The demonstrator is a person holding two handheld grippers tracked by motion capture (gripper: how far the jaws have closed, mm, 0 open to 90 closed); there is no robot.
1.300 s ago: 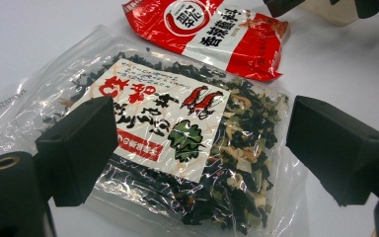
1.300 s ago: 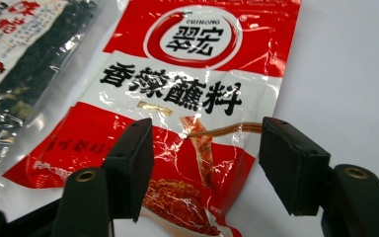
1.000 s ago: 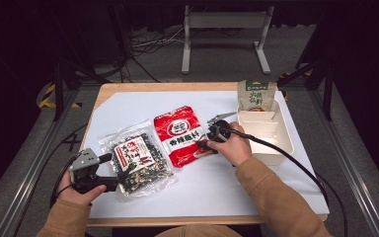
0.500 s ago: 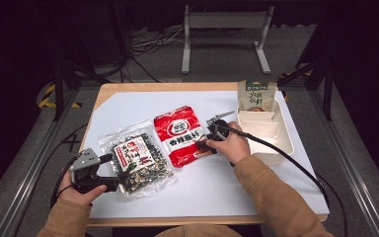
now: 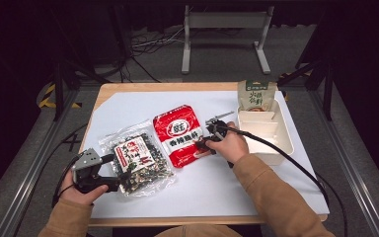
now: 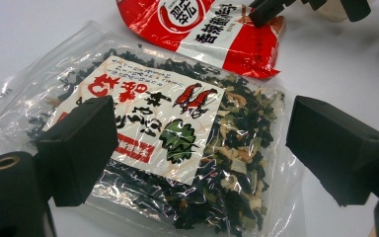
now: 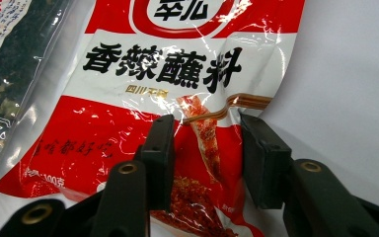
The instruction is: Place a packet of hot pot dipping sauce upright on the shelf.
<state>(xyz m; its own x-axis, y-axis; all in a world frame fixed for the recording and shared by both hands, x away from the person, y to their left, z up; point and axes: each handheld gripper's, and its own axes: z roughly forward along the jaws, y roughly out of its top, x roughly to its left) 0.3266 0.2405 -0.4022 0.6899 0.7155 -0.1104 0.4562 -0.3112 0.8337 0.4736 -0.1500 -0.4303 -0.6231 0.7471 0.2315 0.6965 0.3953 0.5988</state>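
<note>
Red sauce packet (image 5: 180,134) lies flat near the middle of the white table (image 5: 276,192), and the right gripper (image 5: 206,144) sits at its near right corner. In the right gripper view its jaws have just been closing, and they now bunch a fold of the packet's edge (image 7: 205,133) between them, so a grip seems begun, though whether it is firm enough to lift cannot be told. The packet is not yet raised off the table.

To the left, the left gripper (image 5: 121,173) stands wide open over the clear bag of dried seaweed mix (image 6: 177,148), its jaws either side of the bag without pinching it.

Farther right, the white divided tray (image 5: 281,143) waits just beyond the right hand, with a green pouch (image 5: 256,95) standing at its far end. If the tray is the goal, both flat packets remain to be moved; the seaweed bag touches the red packet's left edge and might drag along.
</note>
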